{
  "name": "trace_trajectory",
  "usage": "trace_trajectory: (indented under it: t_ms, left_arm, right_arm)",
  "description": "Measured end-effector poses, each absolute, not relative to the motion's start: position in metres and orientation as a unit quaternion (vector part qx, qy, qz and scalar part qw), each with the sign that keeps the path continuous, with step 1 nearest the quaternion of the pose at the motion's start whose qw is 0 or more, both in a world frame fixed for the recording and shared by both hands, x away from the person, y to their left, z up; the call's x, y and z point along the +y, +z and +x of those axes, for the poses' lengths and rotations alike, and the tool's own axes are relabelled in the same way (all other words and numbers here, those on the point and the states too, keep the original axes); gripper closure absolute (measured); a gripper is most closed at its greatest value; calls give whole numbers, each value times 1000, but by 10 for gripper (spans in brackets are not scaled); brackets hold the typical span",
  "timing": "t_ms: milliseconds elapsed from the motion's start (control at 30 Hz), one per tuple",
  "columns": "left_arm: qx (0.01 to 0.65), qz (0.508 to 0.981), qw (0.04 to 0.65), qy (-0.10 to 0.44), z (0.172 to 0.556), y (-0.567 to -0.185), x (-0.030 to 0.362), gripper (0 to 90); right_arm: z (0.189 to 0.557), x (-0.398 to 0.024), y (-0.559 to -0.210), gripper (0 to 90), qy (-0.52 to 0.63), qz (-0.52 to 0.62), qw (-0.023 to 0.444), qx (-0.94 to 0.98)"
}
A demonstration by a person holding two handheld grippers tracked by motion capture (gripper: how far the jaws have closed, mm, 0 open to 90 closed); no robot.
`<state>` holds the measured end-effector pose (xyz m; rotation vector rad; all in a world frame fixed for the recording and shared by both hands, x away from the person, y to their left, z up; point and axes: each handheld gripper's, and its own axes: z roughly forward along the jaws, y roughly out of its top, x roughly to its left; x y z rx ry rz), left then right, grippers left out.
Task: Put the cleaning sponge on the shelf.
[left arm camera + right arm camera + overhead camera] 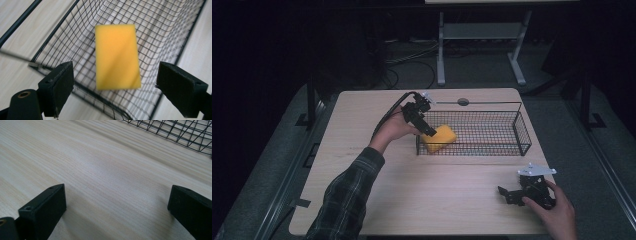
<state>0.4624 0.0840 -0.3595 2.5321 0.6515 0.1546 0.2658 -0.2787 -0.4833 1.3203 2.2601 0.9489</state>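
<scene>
No brands, labels or readable writing anywhere that I can spot, so on to the layout. The yellow rectangular foam sponge (439,137) sits inside the black wire mesh basket (492,102), tucked into its left end on the pale wood-grain bench (412,185). From the high view the left tool (424,125) hangs right over that corner of the basket, angled down at the sponge, with a hand in a dark plaid sleeve (347,195) behind it. The left gripper view is the useful one here: it looks straight down into the basket (62,37) and you can see the sponge (117,56) lying flat on the mesh floor, with both black pads (58,86) standing wide apart and well clear of it, nothing pinched between them. The right tool (512,195) rests near the bench's front right corner, well apart from the basket, grey three-cornered plate on top. Its own view gives bare wood (105,175) between its spread jaws, holding nothing, plus a sliver of basket mesh (175,130) up in the top right.
</scene>
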Motion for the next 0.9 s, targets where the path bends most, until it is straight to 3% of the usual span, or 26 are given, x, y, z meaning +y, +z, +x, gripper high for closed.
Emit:
trace_trajectory:
  t_ms: [467, 900]
  left_arm:
    - [265, 912, 302, 88, 408, -356, 147, 143]
    - [300, 897, 309, 104, 344, -392, 204, 144]
  right_arm:
    - [266, -279, -483, 12, 335, 466, 179, 799]
    - [266, -279, -483, 12, 335, 466, 178, 799]
